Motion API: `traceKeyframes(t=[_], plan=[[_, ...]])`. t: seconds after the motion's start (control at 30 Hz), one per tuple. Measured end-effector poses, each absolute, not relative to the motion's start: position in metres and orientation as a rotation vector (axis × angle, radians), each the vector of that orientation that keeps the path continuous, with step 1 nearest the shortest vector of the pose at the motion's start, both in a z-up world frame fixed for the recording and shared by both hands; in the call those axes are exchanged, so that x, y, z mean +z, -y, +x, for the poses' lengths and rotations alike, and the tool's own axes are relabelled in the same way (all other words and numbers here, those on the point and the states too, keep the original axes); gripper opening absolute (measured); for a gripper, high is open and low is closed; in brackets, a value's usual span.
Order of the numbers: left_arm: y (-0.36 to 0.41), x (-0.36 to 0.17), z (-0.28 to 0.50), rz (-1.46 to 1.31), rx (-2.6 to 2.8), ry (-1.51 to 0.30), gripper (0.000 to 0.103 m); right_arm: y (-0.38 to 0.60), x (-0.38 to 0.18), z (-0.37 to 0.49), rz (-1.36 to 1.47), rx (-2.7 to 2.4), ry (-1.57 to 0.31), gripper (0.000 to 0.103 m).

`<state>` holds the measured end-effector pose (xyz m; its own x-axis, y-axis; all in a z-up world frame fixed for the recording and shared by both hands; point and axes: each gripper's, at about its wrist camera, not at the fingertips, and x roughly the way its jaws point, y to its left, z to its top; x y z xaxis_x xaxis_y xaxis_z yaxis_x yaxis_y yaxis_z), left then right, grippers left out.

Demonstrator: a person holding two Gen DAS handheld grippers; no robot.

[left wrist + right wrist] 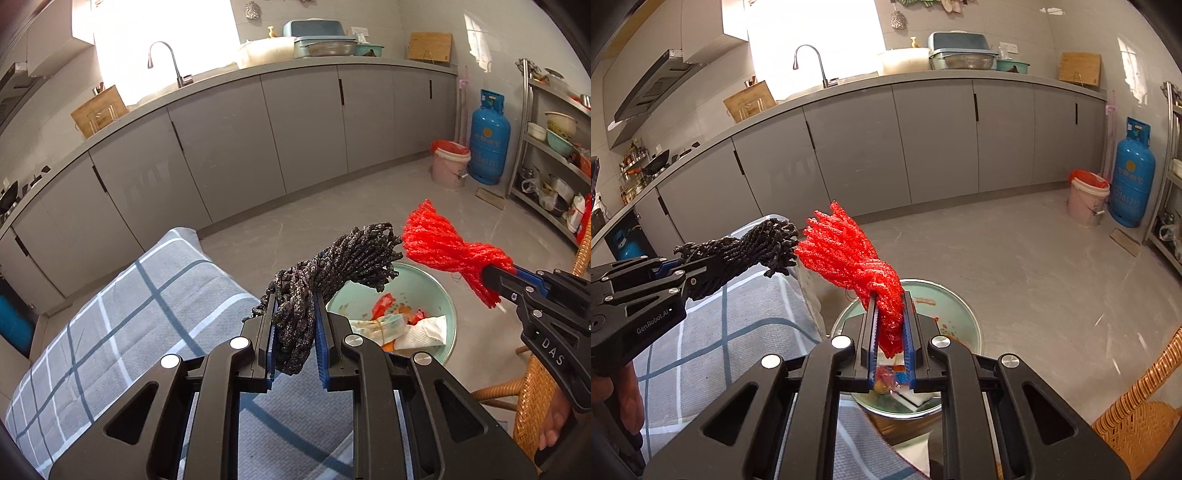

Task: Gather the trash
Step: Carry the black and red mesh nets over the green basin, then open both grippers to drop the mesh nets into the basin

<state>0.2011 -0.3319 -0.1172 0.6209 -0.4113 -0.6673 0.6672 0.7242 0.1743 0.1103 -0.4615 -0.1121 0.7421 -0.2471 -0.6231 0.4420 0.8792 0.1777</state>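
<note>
Left tool (295,325) clamps black mesh (332,269); right tool (891,325) clamps red mesh (849,254)

A black knotted mesh bundle (332,273), bunched and twisted, is clamped at its lower end, its frayed end splayed out above the rim of a pale green bin (439,291). Just beside it, a red knotted mesh bundle (857,266) is clamped likewise, its strands fanned upward. The two frayed ends nearly meet. Crumpled tissue, wrappers and orange scraps are seen inside the bin.
</note>
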Motion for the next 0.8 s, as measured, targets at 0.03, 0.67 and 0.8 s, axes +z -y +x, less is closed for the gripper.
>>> traceKeyframes(t=[0.03,0.67,0.8], plan=[[0.336,-0.119,0.202,0.435,-0.646,-0.645,0.018,0.465,-0.114,0.111,0.332,-0.390,-0.633,0.013],[0.392,-0.153,0.216,0.452,-0.689,-0.694,0.018,0.507,-0.137,0.133,0.371,-0.448,-0.660,0.014],[0.396,-0.157,0.220,0.450,-0.696,-0.699,0.019,0.512,-0.144,0.141,0.382,-0.439,-0.655,0.018]])
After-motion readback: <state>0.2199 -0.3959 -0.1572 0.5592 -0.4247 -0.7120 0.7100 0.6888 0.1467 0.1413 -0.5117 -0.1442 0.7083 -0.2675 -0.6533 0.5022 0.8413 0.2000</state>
